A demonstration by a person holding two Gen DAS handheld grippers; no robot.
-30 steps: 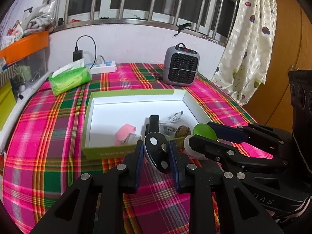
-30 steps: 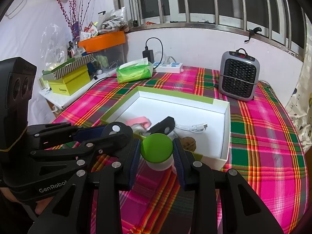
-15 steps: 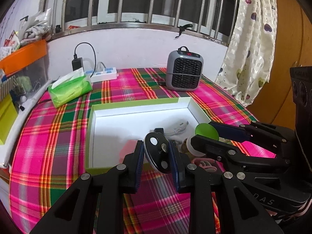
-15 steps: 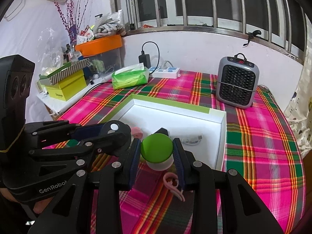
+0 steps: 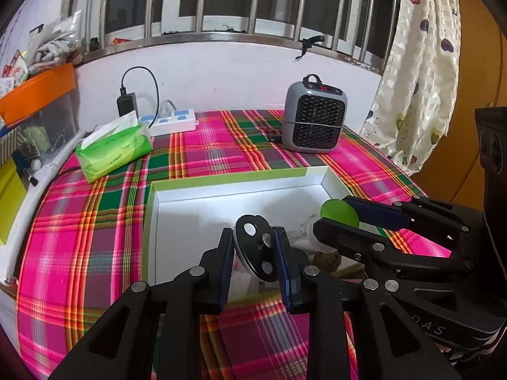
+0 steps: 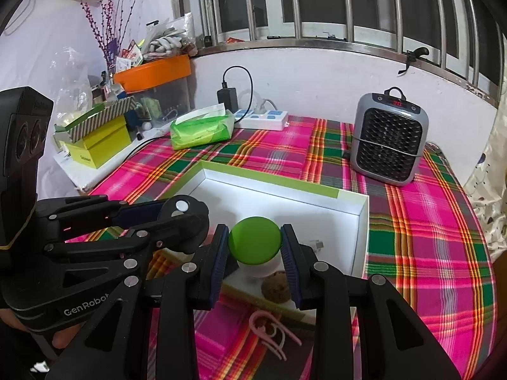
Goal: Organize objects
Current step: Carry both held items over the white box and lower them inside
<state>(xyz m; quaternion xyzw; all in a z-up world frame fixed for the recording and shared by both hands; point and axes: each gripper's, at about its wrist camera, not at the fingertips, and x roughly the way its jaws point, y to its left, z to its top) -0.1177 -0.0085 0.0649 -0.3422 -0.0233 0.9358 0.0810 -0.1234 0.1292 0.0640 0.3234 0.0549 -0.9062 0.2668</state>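
Through the left wrist view, our left gripper [image 5: 253,253] is clamped on a dark oval disc [image 5: 256,247], held above the near part of the white box [image 5: 202,202]. Just to its right, the right gripper [image 5: 342,218] carries the green-capped jar [image 5: 339,213]. The risk here is that the two grippers crowd and knock each other, jolting the disc loose. Beyond the fingertips the box floor lies open to the far wall.

Through the right wrist view, our right gripper [image 6: 255,253] is clamped on the jar [image 6: 255,247]. Below it sit a brown nut [image 6: 275,288] and, nearer us on the cloth, a pink clip [image 6: 272,332]; lowering blindly could crush them. To the right, the box wall [image 6: 361,237] stands close.
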